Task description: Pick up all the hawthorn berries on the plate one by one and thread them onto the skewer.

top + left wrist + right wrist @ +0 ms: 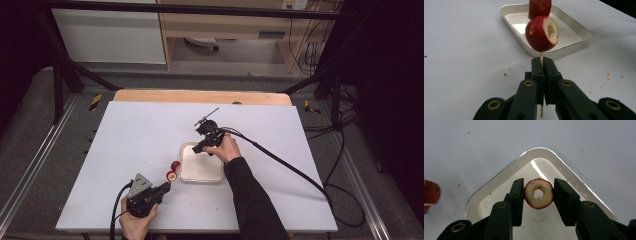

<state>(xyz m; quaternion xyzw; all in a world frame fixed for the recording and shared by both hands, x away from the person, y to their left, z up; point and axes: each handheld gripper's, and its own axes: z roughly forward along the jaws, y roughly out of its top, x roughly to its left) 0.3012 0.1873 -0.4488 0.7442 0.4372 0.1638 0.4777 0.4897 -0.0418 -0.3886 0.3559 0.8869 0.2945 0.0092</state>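
left gripper (pixel 541 65): your fingers are clamped tight on the thin wooden skewer (pixel 541 58), low at the near side of the table (pixel 150 130).
skewer load: two red fruit pieces threaded; the near piece (pixel 541 33) sits just above the fingers, the second piece (pixel 539 7) beyond it.
right gripper (pixel 538 195): your fingers pinch a cored fruit ring (pixel 538 193), one pad on each side, hole facing the camera.
ring position: over a corner of the white tray (pixel 499 180), apparently lifted off its floor.
tray: just beyond the skewer tip, otherwise bare apart from crumbs.
step: judged as pick-up done, carry to the skewer next.
next move: bring the ring's hole in line with the skewer tip and push it on; keep your left hand steady and don't crush the ring.
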